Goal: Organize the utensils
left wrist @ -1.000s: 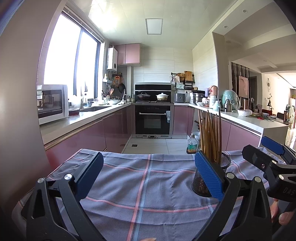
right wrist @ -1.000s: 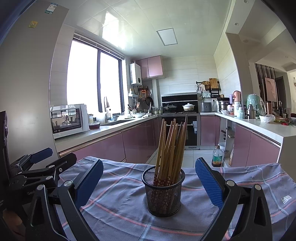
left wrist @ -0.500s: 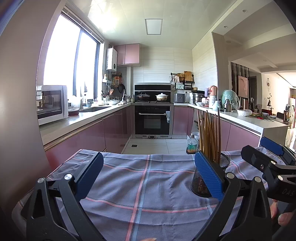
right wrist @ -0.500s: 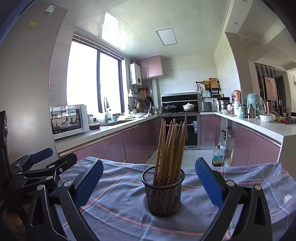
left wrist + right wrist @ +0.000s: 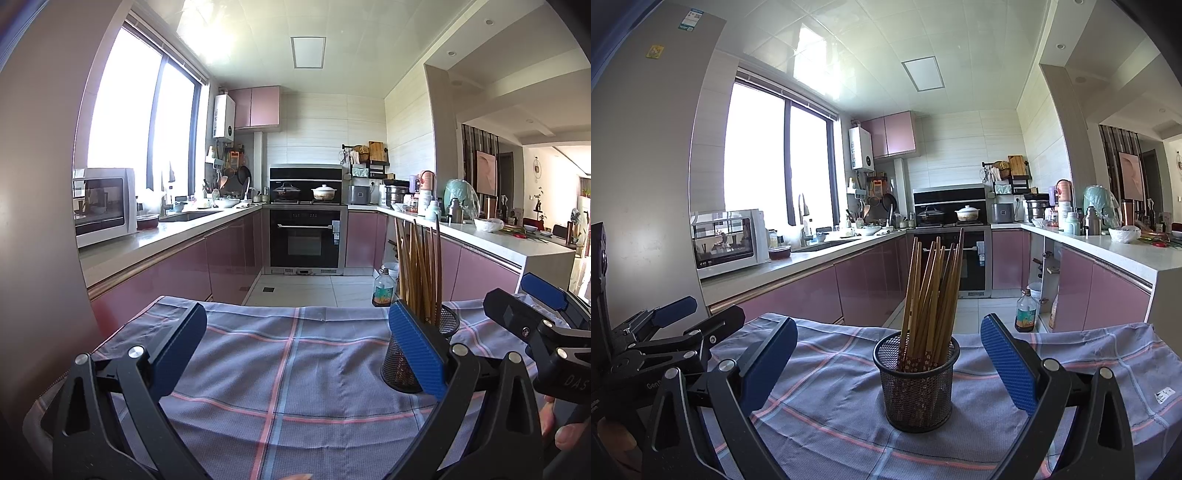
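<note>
so, a round black wire-mesh cup (image 5: 919, 384) stands upright on a grey-blue checked cloth with pink stripes (image 5: 827, 376), and a bundle of brown wooden chopsticks (image 5: 932, 284) rises out of it, fanning slightly toward 1 o'clock. in the right wrist view the cup sits dead centre between the blue-padded fingers (image 5: 1006, 363) of the right gripper (image 5: 889, 363), whose tongs are spread wide and hold nothing, with clear space on both sides of the mesh. the left gripper (image 5: 295, 350) also has its tongs spread wide and empty over bare cloth; from its camera the same cup lies at about 3 o'clock, partly hidden behind its right-hand blue pad (image 5: 415, 350). each gripper shows at the edge of the other's view, the left one at 9 o'clock from the right camera. beyond the cloth are pink glossy kitchen cabinets (image 5: 798, 295), a white microwave (image 5: 729, 243) at 10 o'clock and a black built-in oven (image 5: 304, 240) at 12 o'clock.
</note>
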